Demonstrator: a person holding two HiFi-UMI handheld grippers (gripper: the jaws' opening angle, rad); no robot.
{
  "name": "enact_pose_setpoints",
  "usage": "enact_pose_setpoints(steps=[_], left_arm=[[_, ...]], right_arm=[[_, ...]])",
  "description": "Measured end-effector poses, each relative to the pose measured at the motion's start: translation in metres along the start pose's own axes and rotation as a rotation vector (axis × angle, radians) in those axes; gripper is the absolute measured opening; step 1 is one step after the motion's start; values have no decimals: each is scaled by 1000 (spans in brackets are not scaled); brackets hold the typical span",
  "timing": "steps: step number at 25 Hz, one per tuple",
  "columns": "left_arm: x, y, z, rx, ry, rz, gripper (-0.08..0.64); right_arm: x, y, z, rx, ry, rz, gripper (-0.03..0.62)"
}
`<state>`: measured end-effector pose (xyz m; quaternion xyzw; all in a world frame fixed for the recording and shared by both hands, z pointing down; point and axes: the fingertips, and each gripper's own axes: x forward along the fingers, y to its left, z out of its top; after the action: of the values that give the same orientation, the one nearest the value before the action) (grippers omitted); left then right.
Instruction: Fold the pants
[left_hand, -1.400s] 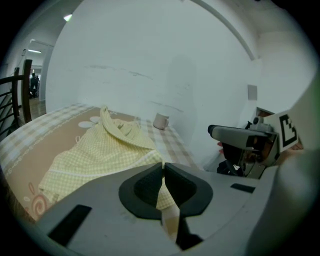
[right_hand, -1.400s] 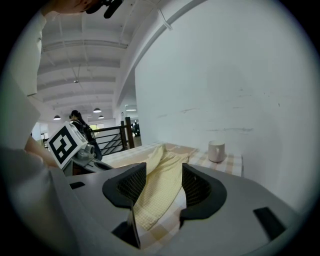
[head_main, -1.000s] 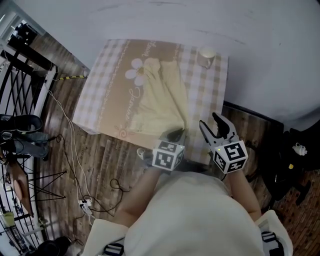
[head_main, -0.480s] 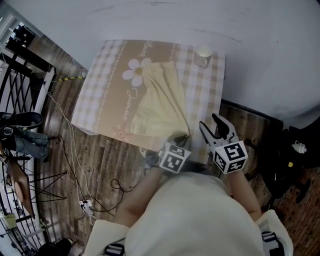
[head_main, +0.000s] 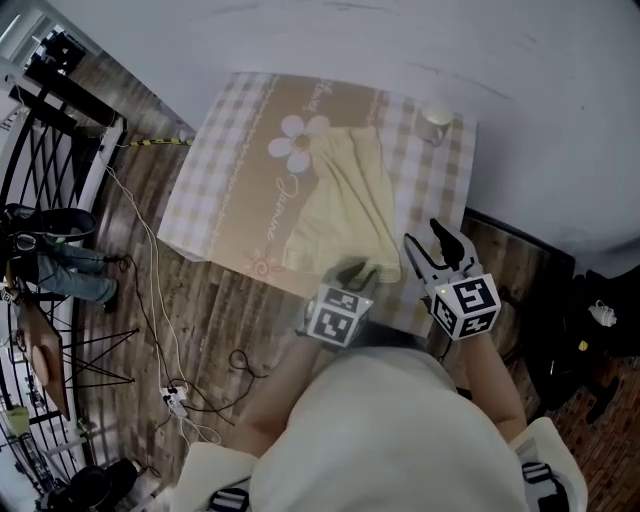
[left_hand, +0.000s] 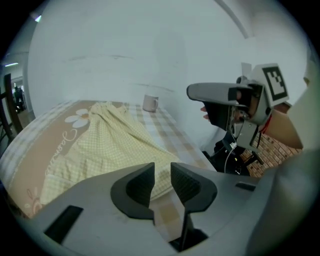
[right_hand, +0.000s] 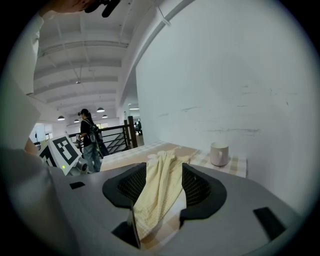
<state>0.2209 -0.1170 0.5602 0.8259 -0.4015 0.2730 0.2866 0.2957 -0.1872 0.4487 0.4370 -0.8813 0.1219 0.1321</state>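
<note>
Pale yellow pants (head_main: 345, 215) lie loosely gathered on a bench (head_main: 225, 190) draped in a checked, daisy-printed cloth (head_main: 262, 130), with a white mug (head_main: 436, 122) standing at its far right corner. The left gripper (head_main: 348, 270) sits at the pants' near hem, its jaws a narrow gap apart after just opening, no fabric pinched between them. The right gripper (head_main: 430, 245) hovers by the bench's near right edge, jaws wide and empty
</note>
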Motion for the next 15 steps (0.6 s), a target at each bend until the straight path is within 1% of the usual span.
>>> enact_pose_setpoints(steps=[4, 7, 11, 15], left_arm=[[-15, 43, 18, -30, -52, 53, 77], [-24, 79, 36, -71, -96, 88, 68], [-32, 125, 60, -101, -124, 138, 48], [-34, 166, 78, -119, -145, 158, 43]], right_arm=[[31, 3, 19, -27, -20, 8, 216], [59, 3, 32, -42, -26, 6, 216], [96, 1, 46, -58, -21, -5, 210], [136, -2, 51, -75, 2, -23, 195]])
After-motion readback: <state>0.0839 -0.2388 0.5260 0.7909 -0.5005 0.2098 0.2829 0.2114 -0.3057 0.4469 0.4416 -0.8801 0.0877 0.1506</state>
